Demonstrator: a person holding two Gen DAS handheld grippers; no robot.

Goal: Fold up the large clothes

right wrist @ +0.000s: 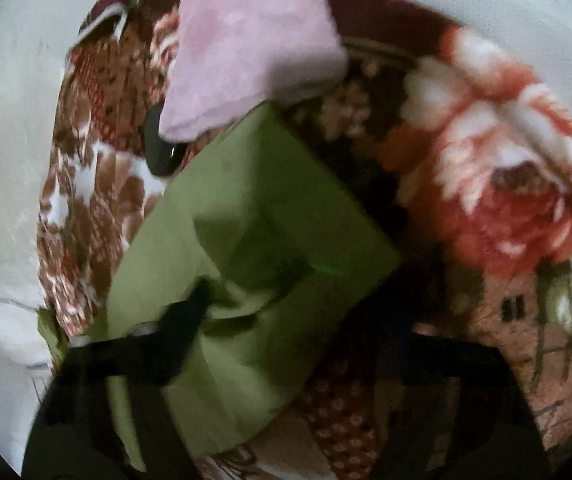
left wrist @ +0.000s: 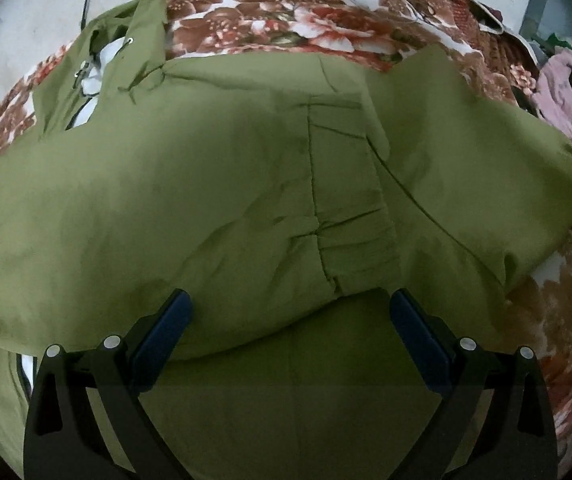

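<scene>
1. Green jacket [left wrist: 205, 184] lies spread on the floral blanket [left wrist: 286, 12], sleeve part-folded across the body, hood at far left.
2. Left gripper [left wrist: 290, 300]: fingers wide apart, hanging over the jacket's near fold edge, gripping nothing.
3. Right gripper [right wrist: 286, 300]: view blurred; green cloth lies between its fingers, about half open. Can't tell if it's pinched.
4. Step, my read: mid-fold, at the jacket's right end near the pink garment [right wrist: 245, 40].
5. Next: confirm the right grip, left grabs the near edge, then both carry the fold across.
</scene>
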